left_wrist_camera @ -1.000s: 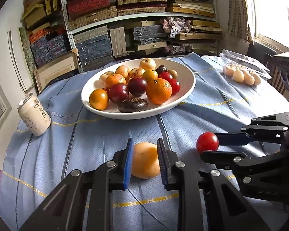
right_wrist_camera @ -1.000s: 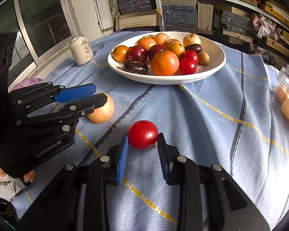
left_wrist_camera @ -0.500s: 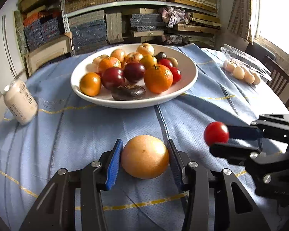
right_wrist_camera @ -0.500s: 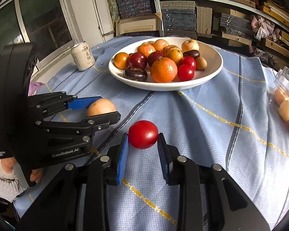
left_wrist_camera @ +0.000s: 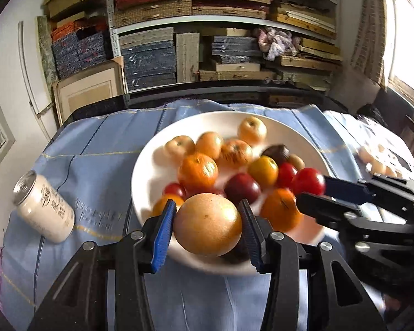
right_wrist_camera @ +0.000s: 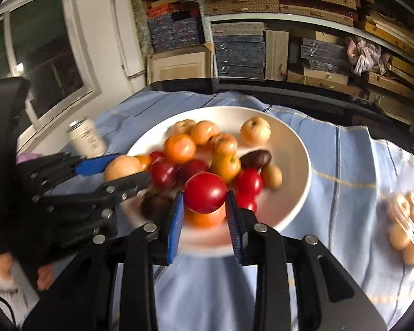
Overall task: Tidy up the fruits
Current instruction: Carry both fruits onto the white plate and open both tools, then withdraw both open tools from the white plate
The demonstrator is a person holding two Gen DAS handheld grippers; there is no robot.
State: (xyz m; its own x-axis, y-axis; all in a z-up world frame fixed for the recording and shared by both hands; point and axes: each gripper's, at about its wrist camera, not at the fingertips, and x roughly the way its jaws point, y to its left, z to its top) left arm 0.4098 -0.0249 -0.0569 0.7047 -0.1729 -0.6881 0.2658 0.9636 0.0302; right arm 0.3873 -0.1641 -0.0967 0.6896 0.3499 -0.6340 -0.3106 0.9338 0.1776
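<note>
Two hand-held grippers are hovering side by side over the near edge of a white bowl point(left_wrist_camera: 149, 165) already piled with oranges, apples and plums. The left gripper point(left_wrist_camera: 208, 226) is pinching a large pale orange fruit point(left_wrist_camera: 208, 224) between its blue pads, both pads touching its sides. The right gripper point(right_wrist_camera: 204, 207) is squeezing a small red tomato point(right_wrist_camera: 205, 192), jaws pressed nearly together on it. Both fruits are hanging in the air just above the bowl's near rim, the orange one to the left, the tomato to the right. The bowl is sitting on a blue tablecloth point(left_wrist_camera: 96, 149), with a drinks can point(left_wrist_camera: 44, 215) far left and a clear packet of eggs point(right_wrist_camera: 405, 226) at the right. The step in hand looks like carrying both fruits to the bowl. Next, each probably needs lowering into a gap among the pile before letting go, so nothing rolls out.
</note>
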